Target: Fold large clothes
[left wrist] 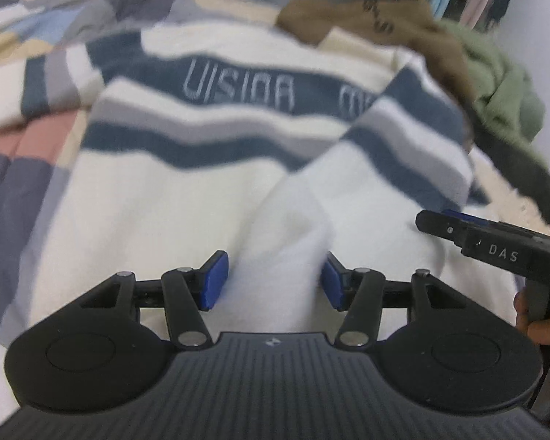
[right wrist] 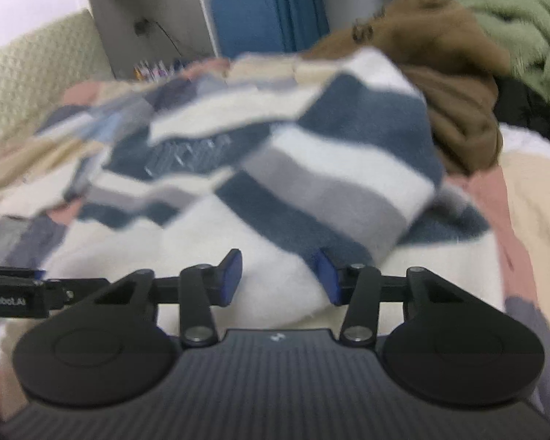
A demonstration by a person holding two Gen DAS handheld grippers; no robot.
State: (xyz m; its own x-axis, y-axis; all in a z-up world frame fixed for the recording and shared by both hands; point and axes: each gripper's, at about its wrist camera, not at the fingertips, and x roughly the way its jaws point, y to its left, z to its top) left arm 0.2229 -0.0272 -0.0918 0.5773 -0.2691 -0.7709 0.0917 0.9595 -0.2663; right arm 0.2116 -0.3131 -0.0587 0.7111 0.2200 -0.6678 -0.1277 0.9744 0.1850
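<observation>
A large white sweater [left wrist: 172, 198] with navy and grey stripes and pale lettering lies spread on a patchwork quilt [left wrist: 14, 154]. One striped sleeve [left wrist: 403, 139] is folded across its body. My left gripper [left wrist: 274, 280] hovers low over the white lower part of that sleeve; a soft ridge of it runs between the blue pads [left wrist: 214, 280], which stand apart, open. My right gripper [right wrist: 279, 278] is close over the same sweater [right wrist: 238, 249], the striped sleeve edge [right wrist: 333, 190] reaching its right pad, with no clear pinch. It also shows at the right edge of the left wrist view [left wrist: 439, 225].
A brown garment [left wrist: 377, 22] and a green fleecy one [left wrist: 502, 84] are heaped beyond the sweater on the right. A dark sleeve [left wrist: 524, 168] trails beside them. A cream padded headboard [right wrist: 22, 84] stands at the left, blue panels [right wrist: 253, 18] and hanging clothes behind. A person's fingers [left wrist: 542, 326] hold the right gripper.
</observation>
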